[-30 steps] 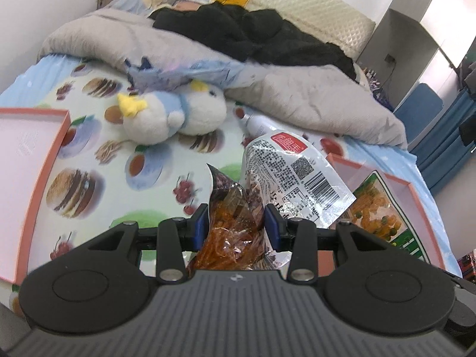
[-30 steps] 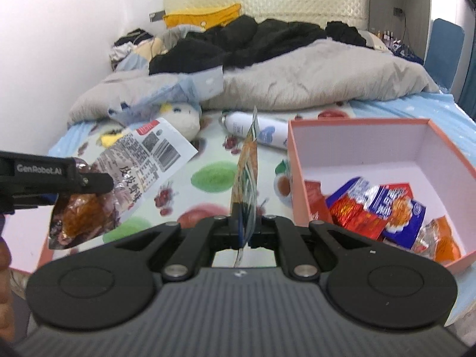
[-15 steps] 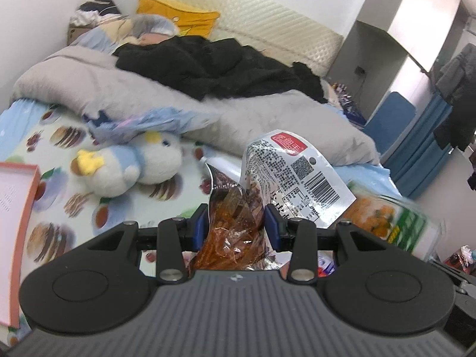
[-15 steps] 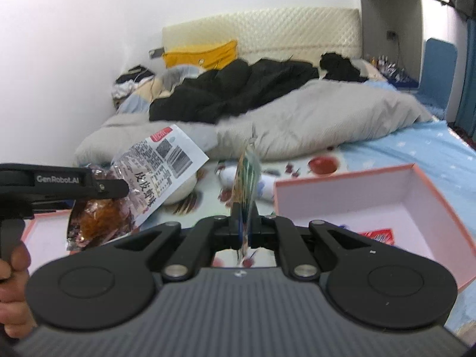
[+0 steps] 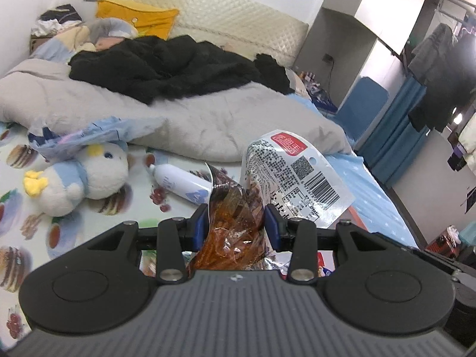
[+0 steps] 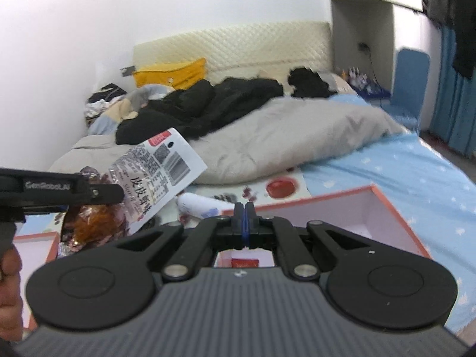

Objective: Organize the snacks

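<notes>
**A:** ok so L claw (image 5: 235,218) is clamped on the clear pack (image 5: 235,232) w/ the orange-brown stuff, pads biting the crinkly film near its top. R claw (image 6: 244,223) is pinched fully closed, nothing in it afaict. Pack's up in the air over the bed, box (image 6: 395,205) is just past the R claw, a few snacks visible on its floor.

**B:** grip looks sketchy tbh. Film's slick and bunched, and the white label flap (image 5: 300,172) sticks out sideways. If it swings, I'd guess the pack slides out of the pads.

**A:** yeah, and if it drops short it lands on the sheet near the bottle (image 5: 181,183) or the plush (image 5: 86,175), not in the box.

**B:** also the claws are close together imo. L one crossing over could bump the R, or clip the box rim (image 6: 297,200) and tip it on the soft bed.

**A:** 2nd box (image 6: 35,236) on the left too, so wrong bin is possible.
</notes>
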`<action>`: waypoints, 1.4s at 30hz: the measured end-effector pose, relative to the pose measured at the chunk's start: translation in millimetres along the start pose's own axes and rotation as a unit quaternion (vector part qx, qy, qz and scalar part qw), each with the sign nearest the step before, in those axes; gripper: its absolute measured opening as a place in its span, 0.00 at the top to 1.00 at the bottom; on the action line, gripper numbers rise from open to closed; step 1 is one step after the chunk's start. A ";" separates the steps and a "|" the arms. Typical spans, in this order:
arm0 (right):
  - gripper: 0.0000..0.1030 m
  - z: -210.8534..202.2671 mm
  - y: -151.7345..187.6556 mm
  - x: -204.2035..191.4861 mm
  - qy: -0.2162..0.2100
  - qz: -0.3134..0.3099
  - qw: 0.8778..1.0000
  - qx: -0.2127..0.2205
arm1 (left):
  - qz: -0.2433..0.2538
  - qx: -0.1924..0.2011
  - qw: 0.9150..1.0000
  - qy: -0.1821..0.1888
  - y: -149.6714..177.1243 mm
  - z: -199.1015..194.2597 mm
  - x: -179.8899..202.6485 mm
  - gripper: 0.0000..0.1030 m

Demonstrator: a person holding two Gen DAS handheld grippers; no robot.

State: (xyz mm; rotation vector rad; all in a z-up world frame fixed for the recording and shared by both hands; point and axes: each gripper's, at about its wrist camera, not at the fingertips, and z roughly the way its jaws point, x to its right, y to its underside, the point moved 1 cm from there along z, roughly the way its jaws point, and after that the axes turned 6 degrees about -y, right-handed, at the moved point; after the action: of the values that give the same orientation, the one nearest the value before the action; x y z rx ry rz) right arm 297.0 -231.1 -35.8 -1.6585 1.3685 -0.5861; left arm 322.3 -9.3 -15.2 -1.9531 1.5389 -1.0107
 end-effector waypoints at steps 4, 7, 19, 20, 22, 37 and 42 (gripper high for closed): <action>0.97 13.3 16.2 7.4 -0.009 0.017 0.999 -0.028 | -0.003 -0.016 1.000 -0.010 8.2 16.9 -6.3 0.56; 0.97 24.5 26.8 3.7 -0.017 0.023 0.999 -0.045 | -0.006 -0.027 0.999 -0.022 15.3 26.4 -17.7 0.56; 0.92 69.7 64.0 -59.3 -0.101 0.007 0.990 -0.095 | -0.052 -0.059 0.993 -0.084 50.4 45.8 -109.8 0.56; 0.90 76.3 68.2 -66.4 -0.108 0.003 0.989 -0.103 | -0.058 -0.063 0.992 -0.090 54.1 48.6 -119.8 0.55; 0.47 87.0 75.3 -78.2 -0.113 -0.002 0.987 -0.114 | -0.073 -0.073 0.990 -0.101 61.9 53.4 -139.8 0.55; 0.13 201.1 130.3 -119.6 -0.088 -0.004 0.981 -0.174 | -0.130 -0.108 0.971 -0.170 93.2 89.2 -244.6 0.55; 0.13 236.7 143.3 -113.9 -0.027 0.011 0.984 -0.178 | -0.130 -0.112 0.970 -0.173 96.0 97.8 -249.8 0.55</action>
State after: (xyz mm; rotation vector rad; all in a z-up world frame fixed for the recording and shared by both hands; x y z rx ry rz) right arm 378.9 -46.3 -256.4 -1.9229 1.5135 -0.2898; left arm 311.0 195.0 -213.3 -2.3865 1.2678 -0.5633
